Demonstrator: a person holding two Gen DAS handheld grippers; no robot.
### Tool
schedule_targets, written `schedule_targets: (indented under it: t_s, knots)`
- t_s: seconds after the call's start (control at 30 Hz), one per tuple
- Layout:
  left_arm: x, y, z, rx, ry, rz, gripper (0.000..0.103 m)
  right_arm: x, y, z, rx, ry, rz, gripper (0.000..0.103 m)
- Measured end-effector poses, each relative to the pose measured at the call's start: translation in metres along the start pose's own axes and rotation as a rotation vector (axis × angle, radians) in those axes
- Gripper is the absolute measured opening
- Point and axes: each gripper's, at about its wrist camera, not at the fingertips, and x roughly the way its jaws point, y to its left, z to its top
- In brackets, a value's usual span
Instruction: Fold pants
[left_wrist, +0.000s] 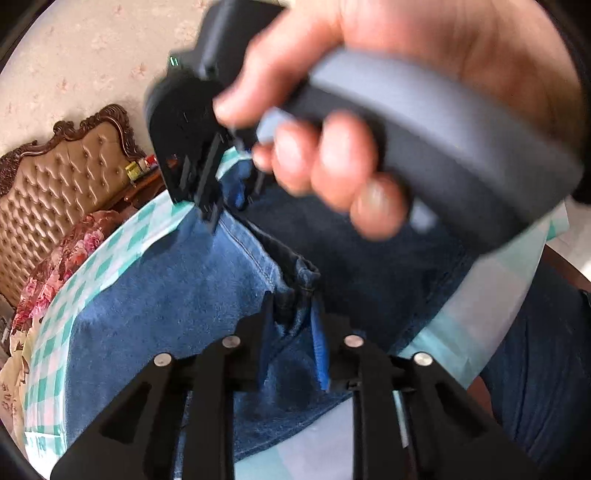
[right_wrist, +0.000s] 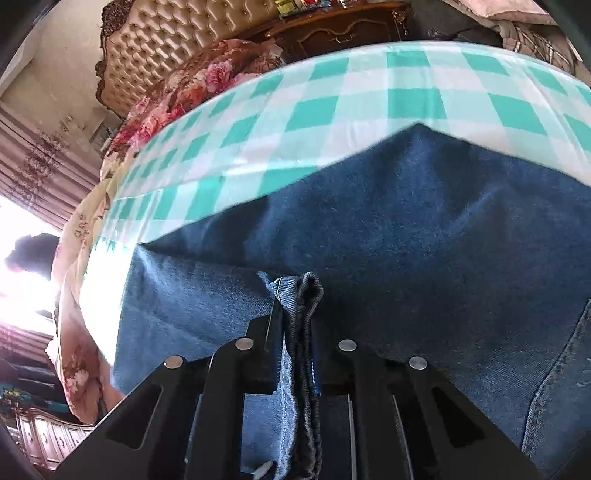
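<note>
Blue denim jeans (right_wrist: 406, 221) lie spread over a tabletop covered in a teal-and-white checked cloth (right_wrist: 332, 92), one layer of the fabric already doubled over another so that a diagonal folded edge runs across the cloth. The right tool (right_wrist: 297, 332) is clamped narrow on a bunched hem of the jeans, the stitched edges pinched between its jaws and standing up just above them. The left tool (left_wrist: 291, 332) sits at a narrow gap around another bunch of denim near a seam; the fabric is between its jaws, but whether the pads press on it cannot be told from this view. A person's hand (left_wrist: 351, 122) grips the grey handle of the right tool, filling the upper part of the left wrist view.

The fold appears to be under way rather than finished: the garment is at least partly doubled and both tools are at its gathered edge, which suggests a layer is being carried or laid down. Smoothing and at least one further fold likely remain. Beyond the tabletop stand a bed with a floral quilt (right_wrist: 207, 74), a tufted headboard (left_wrist: 66, 177) and a dark wooden cabinet (right_wrist: 332, 29).
</note>
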Motion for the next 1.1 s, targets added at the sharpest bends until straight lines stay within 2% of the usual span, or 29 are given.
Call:
schedule_targets:
  t_s: [0.13,0.2,0.23,0.33,0.4,0.47,0.5,0.53,0.57,0.63,0.7,0.77,0.87,0.97,1.1]
  knots:
    - [-0.029,0.019,-0.002,-0.072,-0.051,-0.033,0.027,-0.003,0.006,-0.005,-0.037,-0.032,-0.057,0.012]
    - [-0.053,0.054,-0.016,-0.223,-0.074,-0.027,0.036,-0.003,0.008,-0.007,-0.05,-0.045,-0.078,0.012]
    - [-0.061,0.066,-0.023,-0.274,-0.078,-0.007,0.04,-0.003,0.009,-0.009,-0.058,-0.057,-0.094,0.012]
    - [-0.084,0.122,-0.073,-0.439,-0.023,0.141,0.04,-0.008,0.014,-0.014,-0.068,-0.095,-0.145,0.013]
    - [-0.096,0.151,-0.106,-0.521,0.025,0.227,0.039,-0.026,0.016,-0.018,-0.055,-0.165,-0.209,0.022]
    - [-0.105,0.17,-0.133,-0.576,0.071,0.267,0.039,-0.055,0.02,-0.027,-0.06,-0.273,-0.312,0.029]
    - [-0.108,0.178,-0.139,-0.597,0.084,0.275,0.039,-0.065,0.023,-0.033,-0.065,-0.305,-0.333,0.029]
    - [-0.11,0.184,-0.147,-0.613,0.093,0.29,0.039,-0.073,0.028,-0.041,-0.077,-0.316,-0.318,0.029]
    - [-0.113,0.184,-0.148,-0.614,0.095,0.288,0.039,-0.076,0.038,-0.051,-0.113,-0.316,-0.295,0.029]
    - [-0.111,0.186,-0.15,-0.62,0.099,0.273,0.039,-0.072,0.053,-0.065,-0.187,-0.312,-0.311,0.029]
    - [-0.112,0.178,-0.151,-0.606,0.101,0.258,0.039,-0.059,0.061,-0.072,-0.235,-0.271,-0.305,0.028]
    - [-0.103,0.172,-0.148,-0.574,0.099,0.263,0.039,-0.043,0.062,-0.076,-0.24,-0.23,-0.344,0.028]
    - [-0.091,0.166,-0.145,-0.557,0.095,0.261,0.039,-0.029,0.056,-0.078,-0.237,-0.18,-0.349,0.028]
    - [-0.081,0.178,-0.15,-0.633,0.101,0.221,0.04,-0.015,0.046,-0.083,-0.232,-0.123,-0.387,0.029]
    - [-0.08,0.189,-0.164,-0.682,0.123,0.289,0.044,-0.014,0.046,-0.089,-0.247,-0.127,-0.395,0.031]
